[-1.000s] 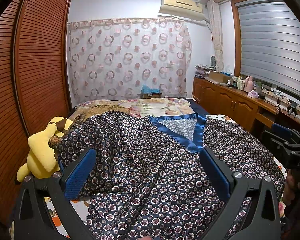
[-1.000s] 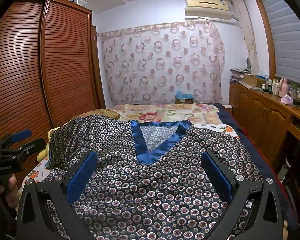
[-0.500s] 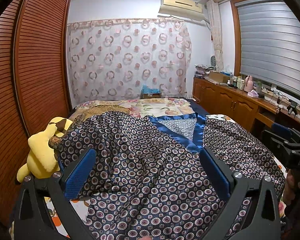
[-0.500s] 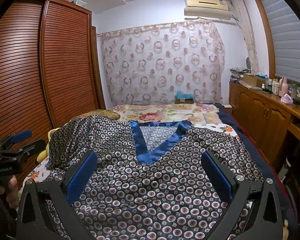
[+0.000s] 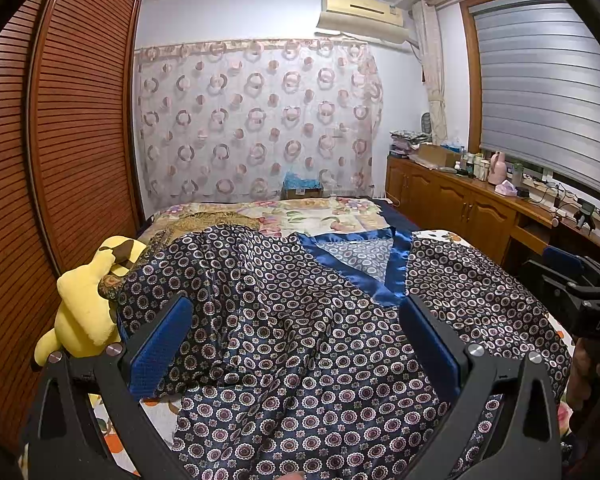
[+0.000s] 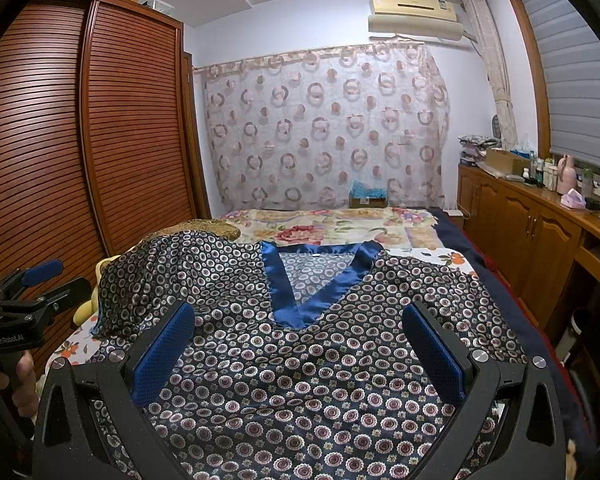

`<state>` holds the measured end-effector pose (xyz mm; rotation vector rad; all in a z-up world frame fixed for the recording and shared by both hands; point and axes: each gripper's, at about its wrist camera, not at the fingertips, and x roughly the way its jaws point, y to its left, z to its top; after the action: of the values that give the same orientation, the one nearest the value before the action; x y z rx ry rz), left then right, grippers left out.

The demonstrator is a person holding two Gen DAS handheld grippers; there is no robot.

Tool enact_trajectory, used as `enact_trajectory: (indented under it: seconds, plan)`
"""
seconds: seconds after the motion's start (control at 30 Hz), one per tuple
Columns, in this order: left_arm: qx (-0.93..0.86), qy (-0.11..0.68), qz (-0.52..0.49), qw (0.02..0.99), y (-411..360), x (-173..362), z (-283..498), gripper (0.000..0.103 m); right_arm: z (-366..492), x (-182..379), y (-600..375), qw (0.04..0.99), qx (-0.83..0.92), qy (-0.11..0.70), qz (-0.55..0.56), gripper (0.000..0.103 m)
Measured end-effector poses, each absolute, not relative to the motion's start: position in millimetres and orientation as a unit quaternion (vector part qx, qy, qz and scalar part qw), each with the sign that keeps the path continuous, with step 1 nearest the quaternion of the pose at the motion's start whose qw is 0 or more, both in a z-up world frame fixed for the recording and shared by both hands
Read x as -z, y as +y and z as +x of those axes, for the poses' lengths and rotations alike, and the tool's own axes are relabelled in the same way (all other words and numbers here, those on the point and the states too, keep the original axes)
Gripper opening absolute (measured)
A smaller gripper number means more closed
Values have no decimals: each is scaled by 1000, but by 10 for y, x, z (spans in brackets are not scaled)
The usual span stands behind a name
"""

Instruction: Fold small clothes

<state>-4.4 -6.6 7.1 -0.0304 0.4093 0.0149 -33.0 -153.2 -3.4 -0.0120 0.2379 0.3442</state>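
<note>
A dark satin top (image 5: 308, 320) with a circle print and a shiny blue V-neck trim (image 5: 392, 264) lies spread on the bed, front up; it also shows in the right wrist view (image 6: 300, 360). Its left sleeve is rumpled and draped over a bump. My left gripper (image 5: 296, 340) is open and empty, hovering above the top's left half. My right gripper (image 6: 300, 344) is open and empty, above the top's middle, below the V-neck (image 6: 300, 300). Each gripper shows at the edge of the other's view.
A yellow plush toy (image 5: 88, 304) lies at the bed's left edge beside a slatted wooden wardrobe (image 5: 60, 140). A floral bedspread (image 6: 340, 228) covers the far bed. A wooden cabinet (image 6: 532, 232) with bottles runs along the right wall.
</note>
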Motion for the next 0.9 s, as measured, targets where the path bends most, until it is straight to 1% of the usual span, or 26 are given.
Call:
enact_trajectory:
  seconds: [0.7, 0.9]
  plan:
    - [-9, 206, -17, 978, -28, -113, -55, 103, -330, 19, -1540, 978, -172, 117, -7, 103]
    - [-13, 216, -18, 976, 17, -12, 7, 103, -302, 30, -1515, 976, -178, 123, -11, 103]
